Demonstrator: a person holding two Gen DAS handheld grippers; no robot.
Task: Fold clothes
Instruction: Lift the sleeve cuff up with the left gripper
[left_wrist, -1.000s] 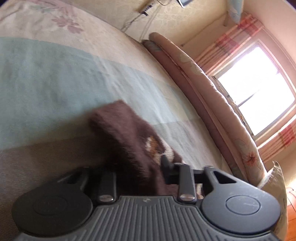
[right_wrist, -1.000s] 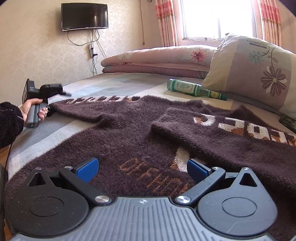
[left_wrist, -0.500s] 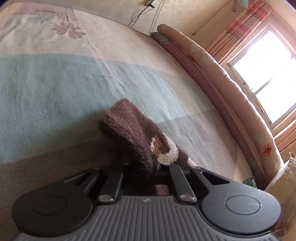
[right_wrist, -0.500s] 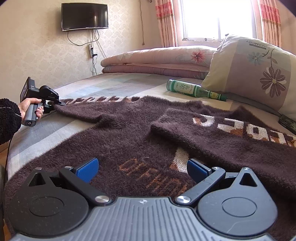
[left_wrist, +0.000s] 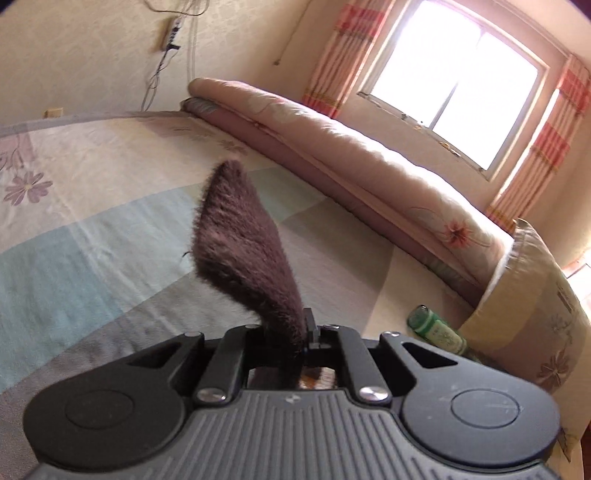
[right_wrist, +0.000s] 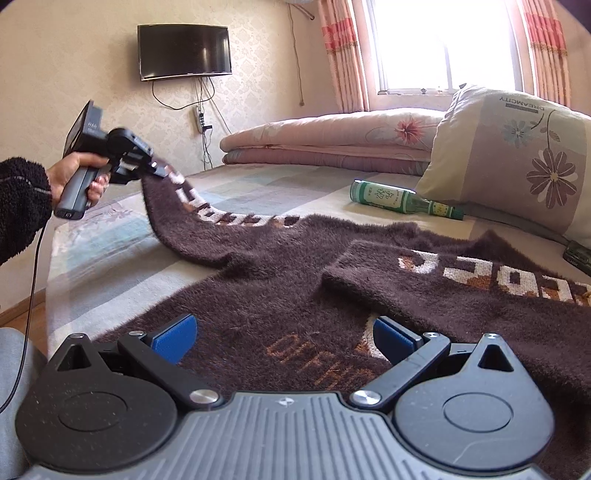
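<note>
CHANGE: left tongs (right_wrist: 162, 170) clamped on sleeve cuff (left_wrist: 240, 240), now raised off bed (right_wrist: 110, 266) | right tongs (right_wrist: 284, 338) spread wide, empty, over sweater (right_wrist: 295, 295) spread on bed | HIDDEN: left pads buried in fleece; sweater hem cut off

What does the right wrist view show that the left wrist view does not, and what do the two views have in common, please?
Only the right wrist view shows the wall-mounted TV, the person's left hand, the sweater's lettered body spread on the bed, and the open right gripper above it.

Only the left wrist view shows the left gripper's fingers clamped on the sleeve cuff from close up.

Both show the left gripper holding the lifted sleeve, the green bottle, the flowered pillow, the folded quilt and the window.
</note>
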